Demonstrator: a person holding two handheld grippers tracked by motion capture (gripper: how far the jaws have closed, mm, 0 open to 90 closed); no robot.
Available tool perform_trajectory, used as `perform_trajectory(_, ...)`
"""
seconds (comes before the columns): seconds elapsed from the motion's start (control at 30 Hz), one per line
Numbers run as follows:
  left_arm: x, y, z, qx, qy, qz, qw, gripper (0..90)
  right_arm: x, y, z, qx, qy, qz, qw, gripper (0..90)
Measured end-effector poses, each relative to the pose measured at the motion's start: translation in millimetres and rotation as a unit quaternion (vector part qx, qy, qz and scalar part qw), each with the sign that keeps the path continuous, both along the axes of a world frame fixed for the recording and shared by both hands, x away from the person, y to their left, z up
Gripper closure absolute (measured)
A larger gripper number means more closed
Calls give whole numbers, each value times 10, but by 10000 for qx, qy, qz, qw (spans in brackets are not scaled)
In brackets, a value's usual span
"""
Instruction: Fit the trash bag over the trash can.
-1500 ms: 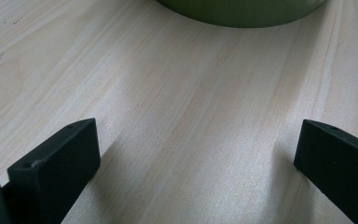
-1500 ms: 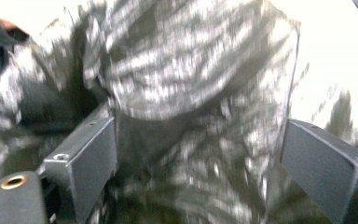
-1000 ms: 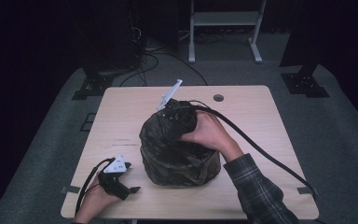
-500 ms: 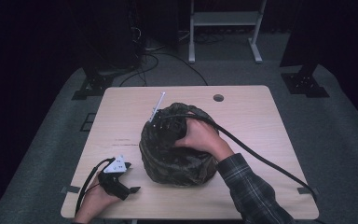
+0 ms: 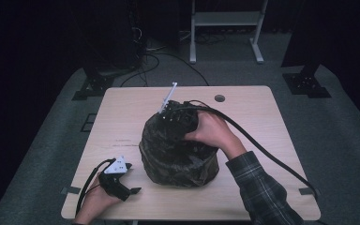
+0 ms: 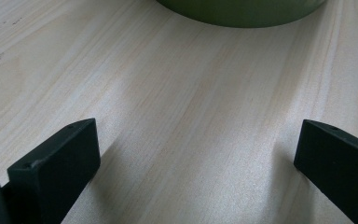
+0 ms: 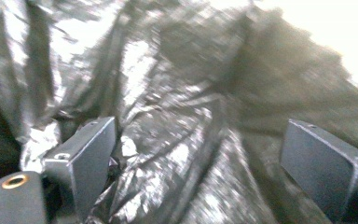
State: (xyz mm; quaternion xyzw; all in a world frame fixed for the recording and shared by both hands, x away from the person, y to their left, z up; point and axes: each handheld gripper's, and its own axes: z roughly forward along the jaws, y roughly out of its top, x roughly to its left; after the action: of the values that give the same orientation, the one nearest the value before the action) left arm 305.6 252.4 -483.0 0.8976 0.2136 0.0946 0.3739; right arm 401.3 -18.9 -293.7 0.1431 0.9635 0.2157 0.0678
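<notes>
- The bin (image 5: 178, 150), lined with a crinkled black bag (image 7: 177, 116), stands near the middle of the table (image 5: 122, 112), slightly toward the near edge.
- The right gripper (image 5: 176, 115) is on top of the bin at its far rim, held by the right hand (image 5: 213, 133); its cable (image 5: 262, 150) runs off to the table's right near corner.
- In the right gripper view its 2 jaws stand wide apart, with the bag's glossy folds between and beyond them; the left jaw is just at a fold, but whether it touches cannot be told.
- The left gripper (image 5: 122, 183) rests low over the table at the near left, well apart from the bin's base.
- In the left gripper view its 2 jaws are wide apart over bare wood, with the bin's green bottom edge (image 6: 242, 11) ahead of them.
</notes>
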Motion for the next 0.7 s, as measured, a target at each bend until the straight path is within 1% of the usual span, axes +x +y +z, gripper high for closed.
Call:
perform_trajectory(0.07,0,0,0,-3,-3,6,10000,0,41,-55,-3,-101,-26,-100,9999,100)
perform_trajectory(0.13,0,0,1,2,-6,3,10000,0,84,-80,-37,-212,-18,-167,9996,100)
perform_trajectory(0.23,0,0,0,2,-6,3,10000,0,119,-63,-110,-392,-38,-197,9990,100)
perform_trajectory(0.3,-1,0,0,-2,-6,5,10000,0,117,-16,-165,-575,-95,-185,9981,100)
perform_trajectory(0.33,-1,-1,0,-4,-4,2,10000,0,113,4,-183,-622,-110,-167,9979,100)
perform_trajectory(0.43,-3,-2,-1,-6,0,-6,10000,0,101,29,-199,-635,-114,-132,9978,100)
perform_trajectory(0.5,-2,-2,-1,-7,1,-8,10000,0,81,2,-149,-516,-158,-112,9985,100)
perform_trajectory(0.6,-2,-2,-1,-7,5,-11,10000,0,36,-84,3,-108,-119,-114,9998,100)
perform_trajectory(0.7,-3,-3,-1,-9,1,-5,10000,0,-1,-197,157,290,-158,-56,9994,99)
